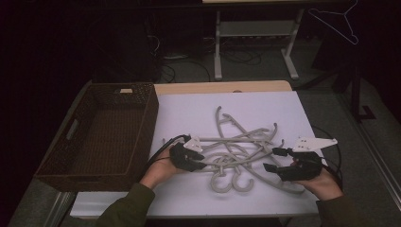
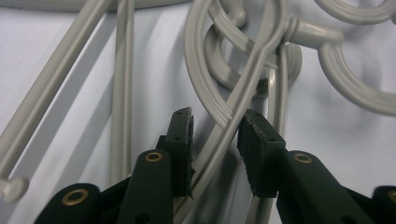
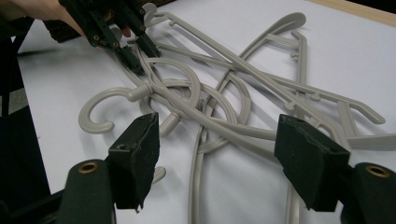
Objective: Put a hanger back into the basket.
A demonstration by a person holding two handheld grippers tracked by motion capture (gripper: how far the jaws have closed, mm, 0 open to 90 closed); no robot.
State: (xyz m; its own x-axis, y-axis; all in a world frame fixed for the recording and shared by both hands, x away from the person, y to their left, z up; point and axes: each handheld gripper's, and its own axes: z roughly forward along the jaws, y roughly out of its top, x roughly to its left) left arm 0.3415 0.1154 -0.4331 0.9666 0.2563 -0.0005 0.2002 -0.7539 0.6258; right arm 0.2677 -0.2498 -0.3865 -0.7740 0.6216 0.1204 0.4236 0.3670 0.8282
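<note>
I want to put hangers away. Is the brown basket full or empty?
Empty. The high view shows the basket's bare woven floor; the hangers lie tangled on the table.

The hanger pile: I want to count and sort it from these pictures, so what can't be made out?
- Number of hangers: high view, grey arms overlap, dim and small.
- Whether the left tool already pinches the hanger arm between its pads: left gripper view, small gaps, contact unclear.
- Which hook belongs to which hanger: right gripper view, necks cross under other arms.
- Basket floor: high view, too dark.
</note>
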